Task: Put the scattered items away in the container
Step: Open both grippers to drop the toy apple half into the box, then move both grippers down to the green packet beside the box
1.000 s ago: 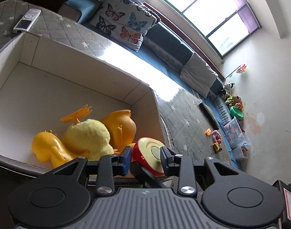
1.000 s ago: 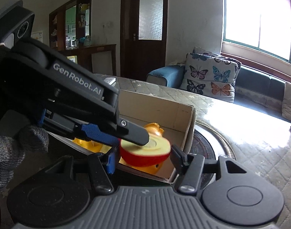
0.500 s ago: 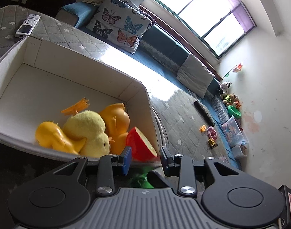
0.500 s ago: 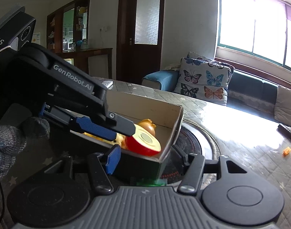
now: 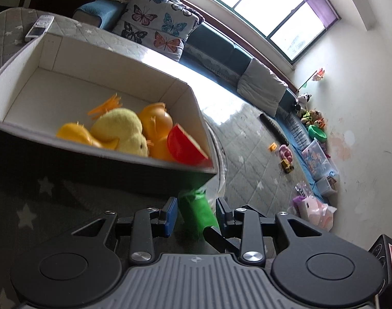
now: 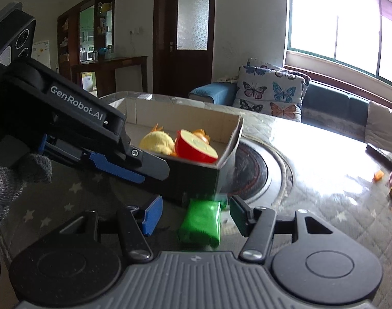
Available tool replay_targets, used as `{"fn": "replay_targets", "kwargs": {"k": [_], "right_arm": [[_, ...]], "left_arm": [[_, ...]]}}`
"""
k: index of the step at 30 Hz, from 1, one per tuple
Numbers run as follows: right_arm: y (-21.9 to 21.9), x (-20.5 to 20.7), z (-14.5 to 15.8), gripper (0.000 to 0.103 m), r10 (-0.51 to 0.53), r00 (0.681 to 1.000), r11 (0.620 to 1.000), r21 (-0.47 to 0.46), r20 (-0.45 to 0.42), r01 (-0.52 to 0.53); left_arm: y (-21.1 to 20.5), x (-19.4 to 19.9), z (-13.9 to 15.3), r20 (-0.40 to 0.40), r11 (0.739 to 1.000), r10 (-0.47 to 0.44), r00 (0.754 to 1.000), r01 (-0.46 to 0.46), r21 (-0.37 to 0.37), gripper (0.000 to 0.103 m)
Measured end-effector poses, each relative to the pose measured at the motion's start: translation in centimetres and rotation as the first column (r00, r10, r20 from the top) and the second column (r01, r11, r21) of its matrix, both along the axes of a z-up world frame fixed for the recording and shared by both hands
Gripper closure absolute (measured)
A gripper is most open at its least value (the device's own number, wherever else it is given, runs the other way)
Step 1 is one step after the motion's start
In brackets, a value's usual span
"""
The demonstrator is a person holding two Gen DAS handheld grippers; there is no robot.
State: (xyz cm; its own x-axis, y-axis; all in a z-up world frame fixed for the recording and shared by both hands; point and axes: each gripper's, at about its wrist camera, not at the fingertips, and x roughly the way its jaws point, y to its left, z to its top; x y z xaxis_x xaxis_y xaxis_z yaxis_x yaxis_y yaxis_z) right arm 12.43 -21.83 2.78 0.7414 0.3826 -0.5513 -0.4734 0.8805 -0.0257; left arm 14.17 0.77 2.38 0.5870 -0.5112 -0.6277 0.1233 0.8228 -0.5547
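A cardboard box (image 5: pixel 98 85) (image 6: pixel 232 131) holds a yellow plush duck (image 5: pixel 121 131) (image 6: pixel 157 143), orange plastic ducks (image 5: pixel 156 121) and a red apple half (image 5: pixel 184 146) (image 6: pixel 196 146) in its near right corner. A green packet (image 5: pixel 197 211) (image 6: pixel 201 222) lies on the grey star-patterned cover just outside the box. My left gripper (image 5: pixel 196 215) is open and empty, with the packet showing between its fingers. My right gripper (image 6: pixel 196 217) is open and empty, with the packet between its fingers too. The left gripper's body (image 6: pixel 75 118) crosses the right wrist view at left.
A remote (image 5: pixel 40 27) lies beyond the box. A round stove ring (image 6: pixel 257 170) is set in the table right of the box. Small toys (image 5: pixel 286 157) lie scattered farther right. A butterfly cushion (image 5: pixel 157 29) and sofa stand behind.
The apple half left my left gripper and now lies in the box. Both grippers drew back and down from the box, and the green packet came into view between their fingers.
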Motion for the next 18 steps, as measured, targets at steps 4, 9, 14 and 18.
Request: {"fn": "replay_targets", "kwargs": {"k": [4,9,14,18], "right_arm": [[-0.3,-0.7,-0.7,0.044,-0.012,1.000,1.000,0.000,-0.022,0.012],[-0.4,-0.8,-1.6,0.044,-0.025,0.998,1.000,-0.001,-0.049,0.025],[-0.6,-0.9,-2.2,0.039,-0.044,0.997,0.999,0.000,-0.068,0.044],[-0.8,-0.5,-2.7,0.039,-0.056,0.995,0.998,0.004,-0.079,0.057]], "left_arm": [[-0.3,-0.5,-0.7,-0.019,1.000,-0.002,1.000,0.002,0.013,0.068],[-0.7,-0.9,-1.3,-0.034,1.000,-0.008,0.999,0.009,0.026,0.068],[-1.2,-0.8,-1.8,-0.044,0.999,-0.006,0.999,0.008,0.050,0.068],[-1.4,-0.6,-2.0,-0.049,0.998,-0.003,0.999,0.006,0.059,0.068]]}}
